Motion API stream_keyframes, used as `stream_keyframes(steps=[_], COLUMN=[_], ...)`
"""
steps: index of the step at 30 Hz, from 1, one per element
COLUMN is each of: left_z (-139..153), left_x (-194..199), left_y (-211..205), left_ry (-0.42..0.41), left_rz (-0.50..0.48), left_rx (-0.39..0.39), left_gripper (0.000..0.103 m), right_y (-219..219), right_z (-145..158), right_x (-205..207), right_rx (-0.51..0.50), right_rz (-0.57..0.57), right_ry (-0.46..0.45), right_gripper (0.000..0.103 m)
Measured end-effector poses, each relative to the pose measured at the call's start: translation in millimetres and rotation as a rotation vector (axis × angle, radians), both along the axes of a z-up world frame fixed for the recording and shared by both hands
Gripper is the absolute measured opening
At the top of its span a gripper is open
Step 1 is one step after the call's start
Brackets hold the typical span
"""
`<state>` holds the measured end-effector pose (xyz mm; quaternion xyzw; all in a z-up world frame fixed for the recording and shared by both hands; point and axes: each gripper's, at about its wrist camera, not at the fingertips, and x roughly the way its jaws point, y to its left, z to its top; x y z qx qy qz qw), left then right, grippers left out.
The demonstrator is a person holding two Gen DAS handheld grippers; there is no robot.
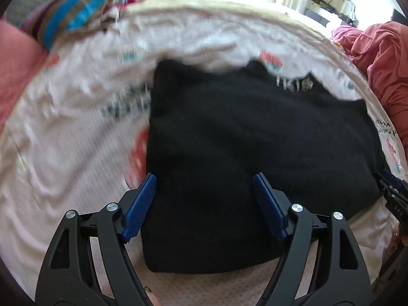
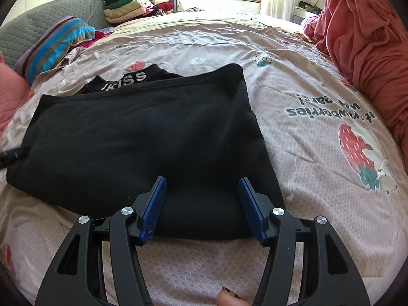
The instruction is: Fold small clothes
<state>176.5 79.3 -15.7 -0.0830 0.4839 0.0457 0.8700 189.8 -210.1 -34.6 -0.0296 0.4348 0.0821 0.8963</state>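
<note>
A black garment with white lettering at its collar lies folded flat on the pink strawberry-print bedsheet. It also shows in the left wrist view, which is blurred. My left gripper is open over the garment's near left part, holding nothing. My right gripper is open over the garment's near right edge, holding nothing. The right gripper's tip shows at the right edge of the left wrist view, and the left gripper's tip at the left edge of the right wrist view.
A striped blue pillow and a grey quilted cushion lie at the far left. A stack of folded clothes sits behind them. A bunched red blanket fills the right side.
</note>
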Motion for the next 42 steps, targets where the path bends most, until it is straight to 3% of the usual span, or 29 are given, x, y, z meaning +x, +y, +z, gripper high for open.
stream_keyframes(steps=[4,6,8,10,18,23,42], left_z=[1,4,7,9,29,35,42], left_x=[-7,-11,-13,-14,-19,-21,-26], left_y=[1,1,3,4,9,19,71], left_ry=[-0.019,-0.024,-0.027,-0.034,-0.072,-0.081,-0.097], left_rz=[0.023,0.023,0.026,0.025,0.025,0.048,0.184], left_rx=[-0.026,-0.037,-0.058,-0.068,-0.021,-0.003,-0.052], left_gripper=[0.071,0.072,0.074,0.077,0.093,0.094,0.094], right_y=[1,0,0,1,13,33,140], right_z=[2,7,12,16,35,42,48], right_x=[-5,-7,-12,-16,-29,-35,-57], right_rx=[0.000,0.015,0.031,0.041,0.071,0.072,0.016], right_rz=[-0.008,-0.013,-0.011,-0.005,0.038,0.100,0.364], right_ry=[-0.008,-0.015,-0.022,-0.034,-0.088,-0.101,-0.148], right_gripper=[0.058,0.063,0.075,0.077,0.091,0.092,0.093])
